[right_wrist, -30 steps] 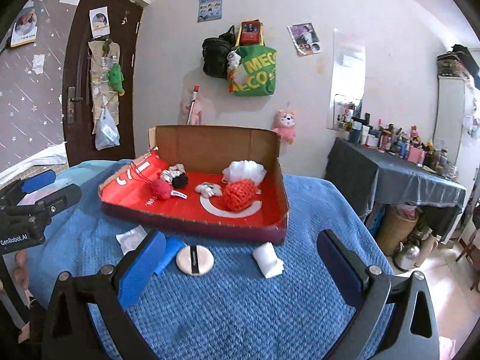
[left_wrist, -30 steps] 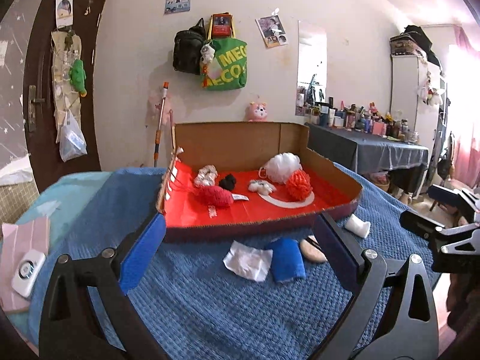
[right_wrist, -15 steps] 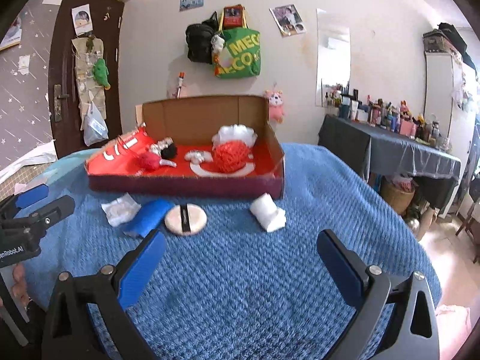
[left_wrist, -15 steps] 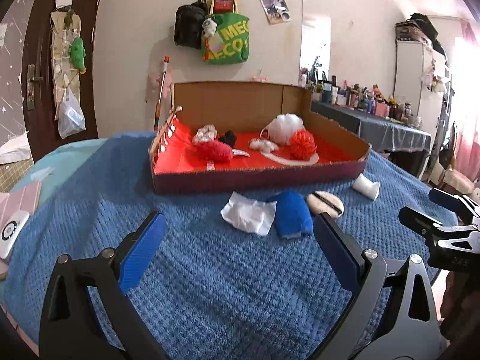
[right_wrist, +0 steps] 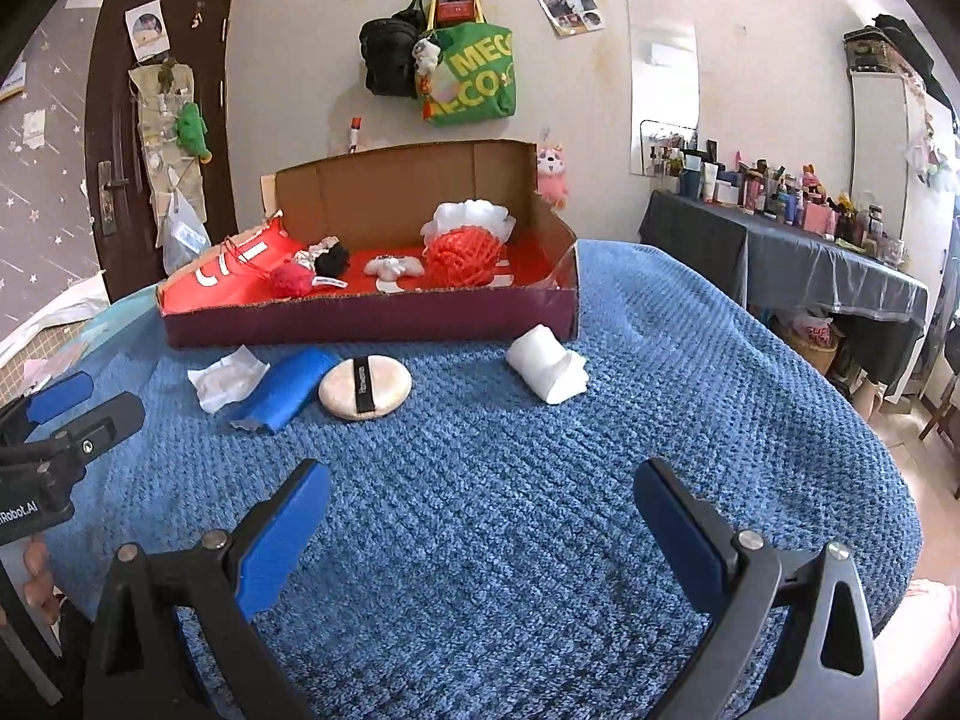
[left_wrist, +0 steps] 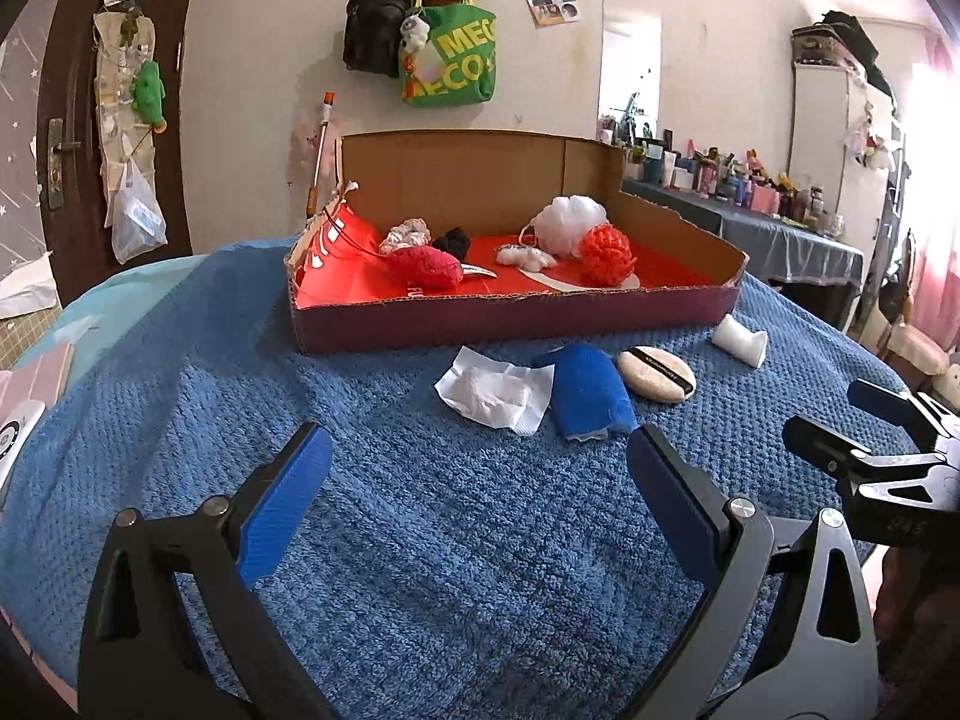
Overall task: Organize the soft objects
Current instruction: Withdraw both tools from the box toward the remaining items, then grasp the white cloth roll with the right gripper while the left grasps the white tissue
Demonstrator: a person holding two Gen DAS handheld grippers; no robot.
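Both the left tongs (left_wrist: pixel 474 480) and right tongs (right_wrist: pixel 480 510) gape wide and empty above the blue knitted blanket (right_wrist: pixel 540 510). Ahead, near the far-edge shallow red-lined cardboard box (left_wrist: pixel 516 318), lie a rolled blue cloth (left_wrist: pixel 591 393) and a round beige powder puff (right_wrist: pixel 365 387).

The bottles (right_wrist: pixel 780 198) crowding the side table are too small to tell apart. The box's front wall (left_wrist: pixel 516 318) hides its near floor. A white gadget (left_wrist: pixel 12 444) is cut off at the left edge.
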